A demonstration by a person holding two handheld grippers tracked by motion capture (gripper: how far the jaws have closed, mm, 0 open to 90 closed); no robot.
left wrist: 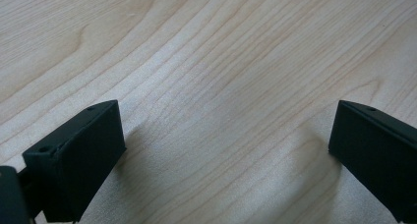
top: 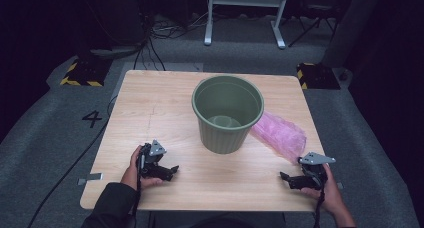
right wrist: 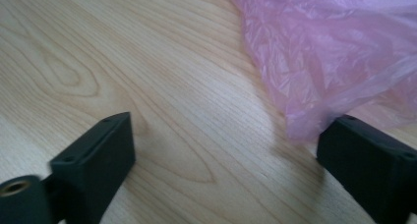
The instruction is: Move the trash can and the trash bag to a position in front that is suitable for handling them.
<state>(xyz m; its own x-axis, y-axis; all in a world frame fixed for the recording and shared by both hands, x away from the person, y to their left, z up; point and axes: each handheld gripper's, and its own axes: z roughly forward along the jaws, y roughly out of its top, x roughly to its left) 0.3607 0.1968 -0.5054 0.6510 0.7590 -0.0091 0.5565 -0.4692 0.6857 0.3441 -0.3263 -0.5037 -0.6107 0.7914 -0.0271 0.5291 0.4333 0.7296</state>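
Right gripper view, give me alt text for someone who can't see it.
The right gripper has its two black jaws standing wide open, low over a pale wood table, nothing between them. A crinkled pink plastic bag lies at upper right, its edge reaching down to the tip of the right-hand jaw.

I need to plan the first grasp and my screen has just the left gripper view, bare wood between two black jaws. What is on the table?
Observer: A green ribbed bucket stands upright near the middle of the table, with nothing visible inside.
Operator: Anything beside it?
Observer: A crumpled pink plastic bag lies flat against the bucket's right side.
Operator: Where is the right gripper?
Observer: The right gripper rests near the table's front right corner, jaws open, with the bag's edge just ahead of one jaw.
Operator: And mine?
Observer: The left gripper lies near the front left, jaws open, clear of bucket and bag.
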